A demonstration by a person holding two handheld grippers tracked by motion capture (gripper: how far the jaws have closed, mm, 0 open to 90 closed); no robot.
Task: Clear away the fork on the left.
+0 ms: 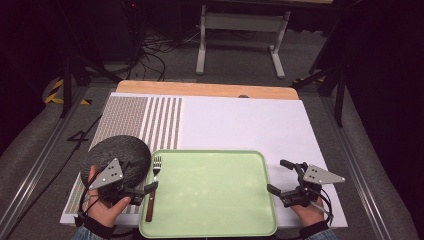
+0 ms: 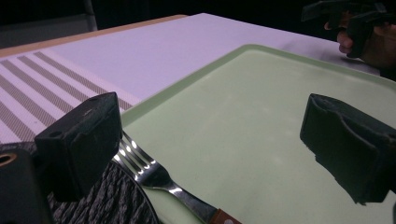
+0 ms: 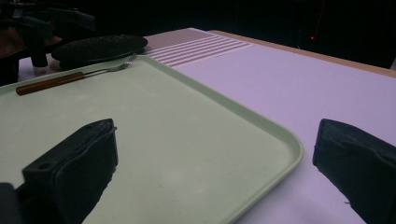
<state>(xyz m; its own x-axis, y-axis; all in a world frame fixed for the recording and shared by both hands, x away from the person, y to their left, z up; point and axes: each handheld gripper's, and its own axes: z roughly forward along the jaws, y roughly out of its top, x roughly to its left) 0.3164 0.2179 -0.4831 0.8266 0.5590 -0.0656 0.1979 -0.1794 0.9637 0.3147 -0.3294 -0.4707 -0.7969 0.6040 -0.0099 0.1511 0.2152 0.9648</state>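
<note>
- While the left gripper (image 1: 142, 192) hovers with its jaws apart at the left edge of the green tray (image 1: 215, 220), the fork (image 1: 153, 186) lies just under and ahead of it, tines pointing away from the person and wooden handle toward them.
- The fork rests along the tray's left side, close beside the dark round plate (image 1: 120, 150) that sits on the tabletop (image 1: 240, 120) and touches or overlaps the tray's corner.
- The right gripper (image 1: 282, 177) is also spread wide, held at the tray's right edge with nothing between its jaws.
- The step in hand looks like picking up the fork. To do it well, I would lower the left gripper so one jaw passes each side of the handle, closing on the wood rather than on the thin metal neck, which would likely slip or twist.
- Keeping the jaws square across the handle should stop the fork pivoting as it lifts, and coming down clear of the plate's rim avoids nudging it.
- In the left gripper view the handle is cut off at the bottom, so how near the jaws are to it is hard to judge.
- Whether the tines rest on the plate's rim or only beside it cannot be told.
- The room beyond the tabletop is too dark to read.
</note>
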